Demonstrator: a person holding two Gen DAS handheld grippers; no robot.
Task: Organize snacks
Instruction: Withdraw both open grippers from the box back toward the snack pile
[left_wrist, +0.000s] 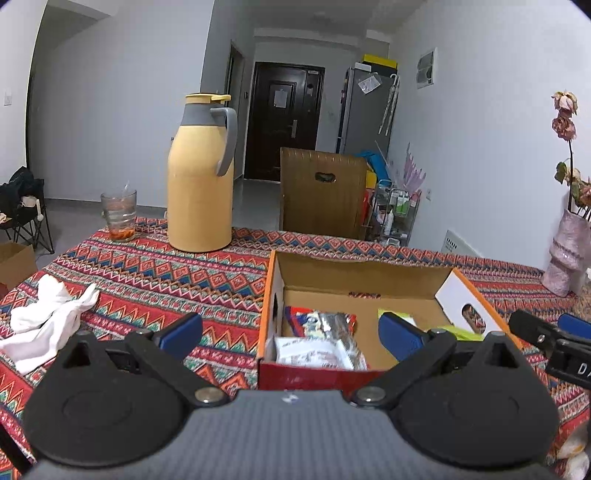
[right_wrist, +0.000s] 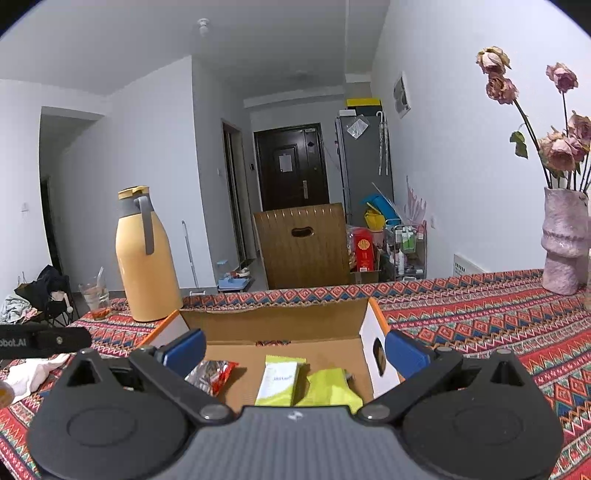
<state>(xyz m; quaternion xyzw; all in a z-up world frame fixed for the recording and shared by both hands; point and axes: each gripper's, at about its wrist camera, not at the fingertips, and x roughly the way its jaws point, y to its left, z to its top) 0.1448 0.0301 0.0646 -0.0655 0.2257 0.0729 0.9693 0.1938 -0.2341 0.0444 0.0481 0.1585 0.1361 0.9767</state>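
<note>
The left gripper (left_wrist: 290, 334) is wide open. Its two blue fingers (left_wrist: 183, 334) sit far apart, one on each side, and nothing is between them. It points forward and a little down. The black arms that carry the fingers spread out like a V from the grey body close to the camera.

The right gripper (right_wrist: 295, 350) is wide open too. Its blue fingers (right_wrist: 404, 352) are far apart and hold nothing. It also points forward and a little down.

The two grippers are side by side, close together. A bit of each one shows at the edge of the other's view.
</note>
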